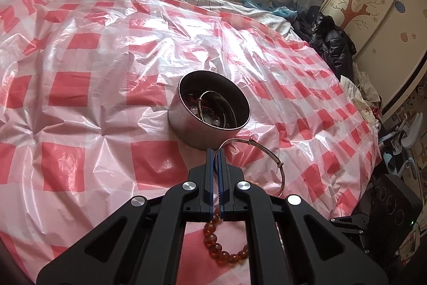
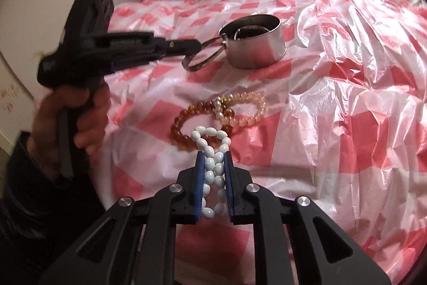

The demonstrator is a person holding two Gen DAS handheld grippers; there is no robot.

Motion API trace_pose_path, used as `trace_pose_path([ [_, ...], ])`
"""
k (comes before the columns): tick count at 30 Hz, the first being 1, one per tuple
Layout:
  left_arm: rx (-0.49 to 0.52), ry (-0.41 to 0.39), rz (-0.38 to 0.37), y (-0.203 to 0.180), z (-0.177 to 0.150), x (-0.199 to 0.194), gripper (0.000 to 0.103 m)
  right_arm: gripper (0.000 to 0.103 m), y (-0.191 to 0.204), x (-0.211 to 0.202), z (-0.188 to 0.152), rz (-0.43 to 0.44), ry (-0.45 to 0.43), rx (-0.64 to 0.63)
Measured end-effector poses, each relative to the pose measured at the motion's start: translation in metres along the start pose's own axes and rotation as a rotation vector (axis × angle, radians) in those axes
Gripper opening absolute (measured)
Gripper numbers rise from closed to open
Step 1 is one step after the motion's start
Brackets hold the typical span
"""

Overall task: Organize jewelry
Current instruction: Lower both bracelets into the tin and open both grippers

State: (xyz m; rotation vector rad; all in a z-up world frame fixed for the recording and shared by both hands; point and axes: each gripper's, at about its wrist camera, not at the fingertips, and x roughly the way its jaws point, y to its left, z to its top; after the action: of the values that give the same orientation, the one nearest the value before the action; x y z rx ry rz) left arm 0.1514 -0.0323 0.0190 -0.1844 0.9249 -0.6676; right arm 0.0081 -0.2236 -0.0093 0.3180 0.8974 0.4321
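the left gripper (image 1: 215, 151), jaws fully closed, pinches a thin silver bangle (image 1: 267, 164) just short of the steel tin (image 1: 210, 108) ahead: stiff, light, slippery. the right gripper (image 2: 214, 164) squeezes the white bead bracelet (image 2: 213, 156): limp, best held mid-strand.

Left gripper (image 1: 216, 151) clamped — right gripper (image 2: 214, 159) pinching.

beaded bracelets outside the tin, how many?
3. White one squeezed between the right hand-held gripper pads; amber one and pale peach one overlapping on the checked sheet. More may sit inside the tin.
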Motion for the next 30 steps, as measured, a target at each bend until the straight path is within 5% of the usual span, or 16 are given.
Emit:
trace_pose_path([
  [7,-0.011,-0.074,0.016,0.008,0.022,-0.015,0.002,0.015,-0.03,-0.019,0.028,0.171,-0.128,0.186],
  [25,0.064,-0.017,0.145,-0.003,0.077,0.066,0.004,0.015,-0.038,0.03,0.15,-0.01,-0.211,0.083],
  [30,-0.003,-0.066,0.175,0.012,0.082,0.045,0.007,0.018,-0.035,0.066,0.16,-0.06,-0.156,0.029],
])
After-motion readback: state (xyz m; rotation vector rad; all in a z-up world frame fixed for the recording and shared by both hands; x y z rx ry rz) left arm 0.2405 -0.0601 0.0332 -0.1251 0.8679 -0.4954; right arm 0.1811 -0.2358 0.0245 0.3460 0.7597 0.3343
